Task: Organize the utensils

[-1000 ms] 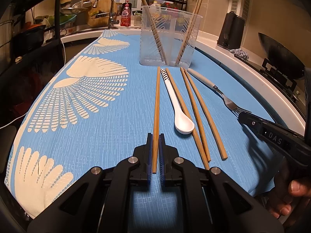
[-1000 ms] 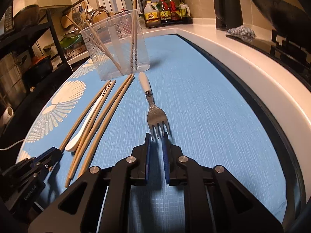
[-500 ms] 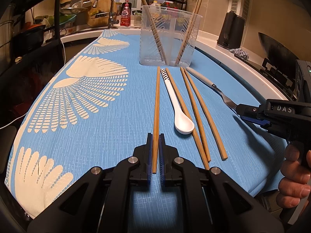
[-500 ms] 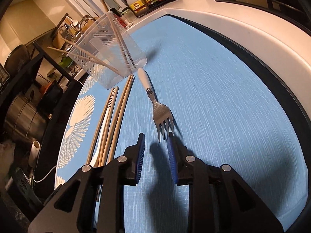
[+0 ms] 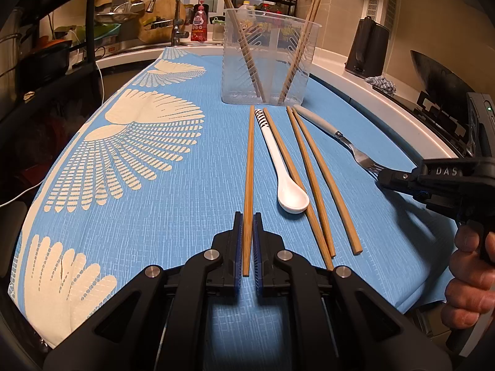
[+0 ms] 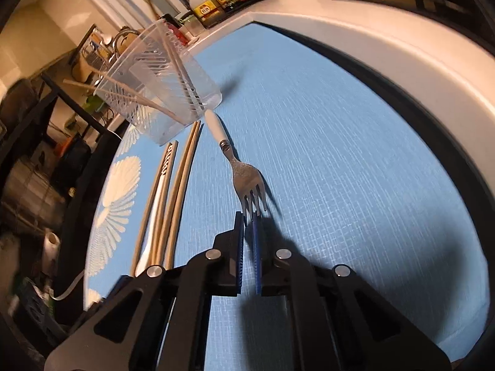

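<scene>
Left claw [image 5: 247, 232] clenched on chopstick [image 5: 249, 167]; right claw [image 6: 247, 216] pinches fork [image 6: 247, 182] tines, lift level toward far bin [image 5: 269, 61]

Open blue cloth [image 5: 139, 216] lies left of the single chopstick [image 5: 249, 167]; passage unobstructed there. Right of it, spoon [image 5: 284, 173] and three chopsticks [image 5: 312, 179] lie close together, gaps narrow. Clear holder [image 5: 269, 61] blocks the far end. Broad bare cloth lies right of the fork [image 6: 244, 176], bounded by the white counter edge [image 6: 417, 61].

Left claw [image 5: 246, 228] level, nearly closed; right claw [image 6: 247, 225] rolled sideways, nearly closed.
</scene>
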Available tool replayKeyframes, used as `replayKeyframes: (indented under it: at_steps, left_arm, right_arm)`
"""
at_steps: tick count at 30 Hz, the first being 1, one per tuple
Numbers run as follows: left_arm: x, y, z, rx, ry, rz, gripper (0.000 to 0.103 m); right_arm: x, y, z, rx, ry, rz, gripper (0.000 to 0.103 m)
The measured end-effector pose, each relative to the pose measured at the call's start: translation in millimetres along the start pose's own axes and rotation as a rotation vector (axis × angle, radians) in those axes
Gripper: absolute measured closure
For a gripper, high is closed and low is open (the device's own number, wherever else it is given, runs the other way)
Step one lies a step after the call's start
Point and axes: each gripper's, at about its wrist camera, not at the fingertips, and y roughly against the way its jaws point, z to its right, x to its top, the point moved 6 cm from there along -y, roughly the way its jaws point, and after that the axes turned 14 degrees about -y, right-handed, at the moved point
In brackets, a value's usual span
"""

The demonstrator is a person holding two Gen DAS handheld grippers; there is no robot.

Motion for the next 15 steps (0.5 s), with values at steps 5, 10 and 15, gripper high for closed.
replayKeyframes:
  at_steps: [5,10,15]
  left_arm:
    - [0,0,0,0.000,0.000,0.000,0.096]
    - [0,0,1,0.001,-0.002,0.000,0.096]
    - [0,0,1,0.000,-0.005,0.000,0.096]
  right_arm:
    - [-20,8,-12,-0.111,0.238,0.132,0.098]
    - [-49,14,-20,-0.210,0.493,0.284,0.098]
    - [-52,20,-18,-0.201,0.517,0.314,0.095]
